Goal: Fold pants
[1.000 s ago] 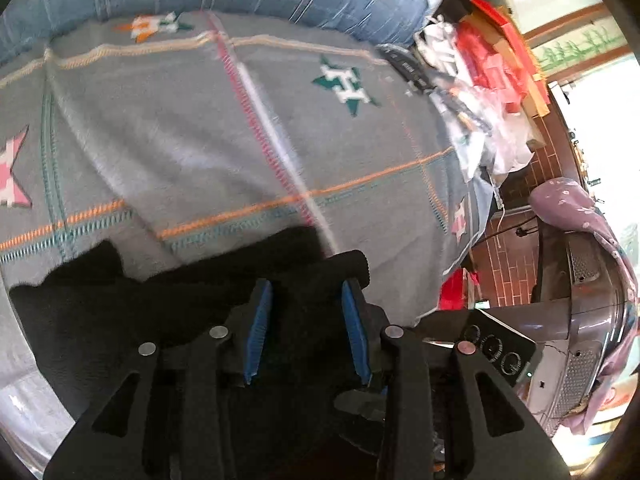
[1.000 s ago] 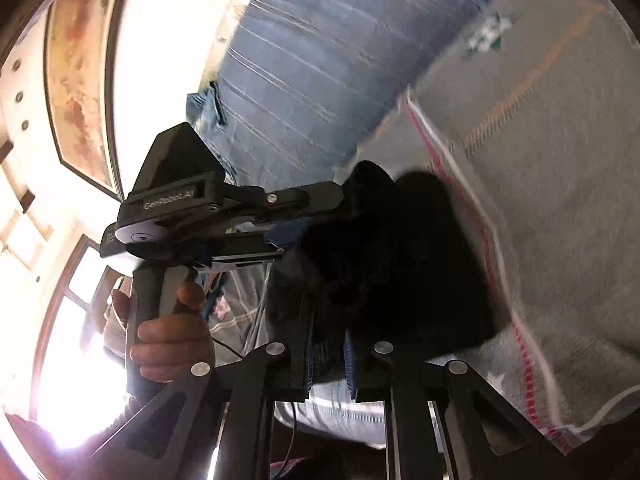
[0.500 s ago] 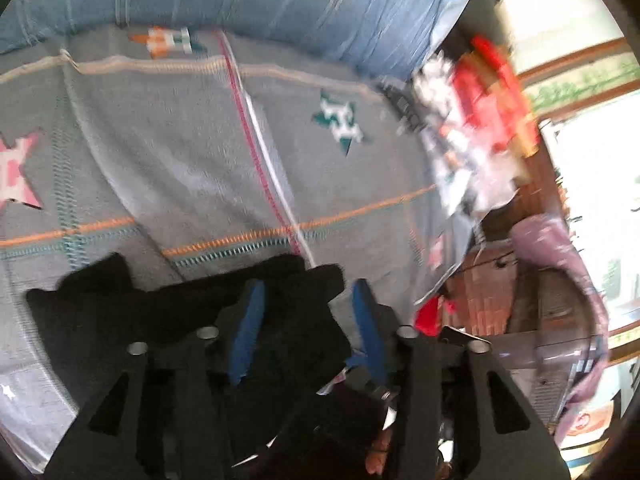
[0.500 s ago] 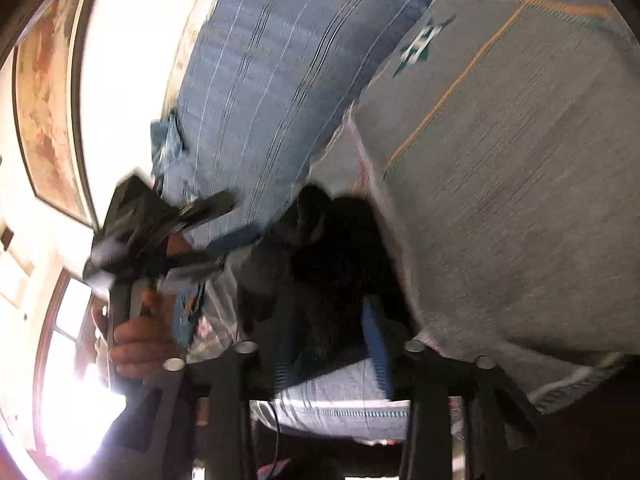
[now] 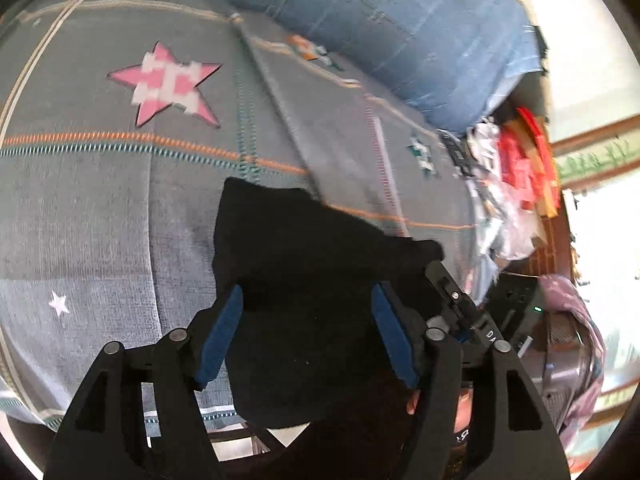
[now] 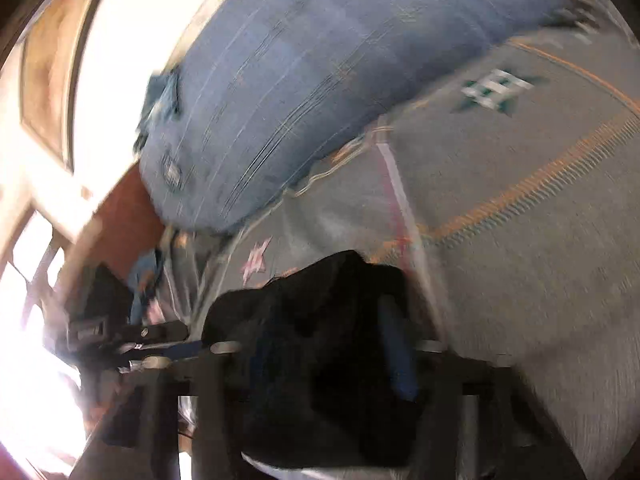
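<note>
The black pants point(image 5: 304, 256) lie folded in a compact bundle on a grey patterned blanket point(image 5: 100, 208) near its front edge. My left gripper point(image 5: 306, 332) is open, its blue pads on either side of the bundle, not pinching it. In the blurred right wrist view the same black bundle point(image 6: 320, 320) lies between the fingers of my right gripper point(image 6: 324, 344), which stands open around it. The left gripper's body point(image 6: 128, 332) shows at the left of that view, and the right gripper's body point(image 5: 452, 300) shows at the right of the left wrist view.
A blue striped cushion point(image 5: 400, 28) runs along the back of the blanket. A heap of red and white items point(image 5: 516, 168) sits at the right end. A dark appliance with a purple cloth point(image 5: 560, 320) stands off the right edge. A bright window point(image 6: 32, 360) is at the left.
Both grippers have opened and let go of the pants. The bundle now rests on the blanket. The left view has swung left, bringing the pink star into sight.
</note>
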The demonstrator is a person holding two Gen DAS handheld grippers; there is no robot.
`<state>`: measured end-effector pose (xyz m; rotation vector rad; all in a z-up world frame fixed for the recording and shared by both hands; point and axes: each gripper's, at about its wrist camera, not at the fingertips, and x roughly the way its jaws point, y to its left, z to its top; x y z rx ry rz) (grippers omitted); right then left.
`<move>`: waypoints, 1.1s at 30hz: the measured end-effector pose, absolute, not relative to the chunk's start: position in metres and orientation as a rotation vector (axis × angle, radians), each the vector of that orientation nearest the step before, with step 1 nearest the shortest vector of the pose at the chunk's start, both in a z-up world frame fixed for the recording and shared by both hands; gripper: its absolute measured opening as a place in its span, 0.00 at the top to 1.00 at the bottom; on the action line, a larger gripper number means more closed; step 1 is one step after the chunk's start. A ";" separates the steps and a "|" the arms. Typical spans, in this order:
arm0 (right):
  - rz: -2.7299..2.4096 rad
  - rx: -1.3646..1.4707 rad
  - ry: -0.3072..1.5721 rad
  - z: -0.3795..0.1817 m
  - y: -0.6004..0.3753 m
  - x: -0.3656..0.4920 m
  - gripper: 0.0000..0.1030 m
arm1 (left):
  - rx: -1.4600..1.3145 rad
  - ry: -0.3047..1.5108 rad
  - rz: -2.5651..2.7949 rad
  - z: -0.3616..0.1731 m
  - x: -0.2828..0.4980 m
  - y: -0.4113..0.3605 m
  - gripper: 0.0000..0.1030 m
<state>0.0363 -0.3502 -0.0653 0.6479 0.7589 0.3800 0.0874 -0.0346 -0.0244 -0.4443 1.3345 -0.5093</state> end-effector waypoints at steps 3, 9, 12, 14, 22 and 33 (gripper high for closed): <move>0.405 0.558 0.702 -0.041 -0.344 0.032 0.91 | -0.454 1.282 -0.546 -0.012 0.087 -0.048 0.48; 0.341 0.579 0.821 -0.071 -0.351 0.051 0.88 | -0.291 1.318 -0.457 -0.036 0.104 -0.085 0.54; 0.357 0.647 0.788 -0.057 -0.363 0.038 0.80 | -0.327 1.291 -0.486 -0.024 0.097 -0.074 0.54; 0.387 0.675 0.783 -0.053 -0.370 0.024 0.66 | -0.337 1.279 -0.517 -0.015 0.088 -0.061 0.52; 0.413 0.626 0.858 -0.075 -0.351 0.005 0.80 | -0.379 1.357 -0.470 -0.052 0.053 -0.045 0.28; 0.330 0.366 0.885 -0.072 -0.335 -0.012 0.84 | -0.176 1.297 -0.366 -0.062 0.030 -0.072 0.27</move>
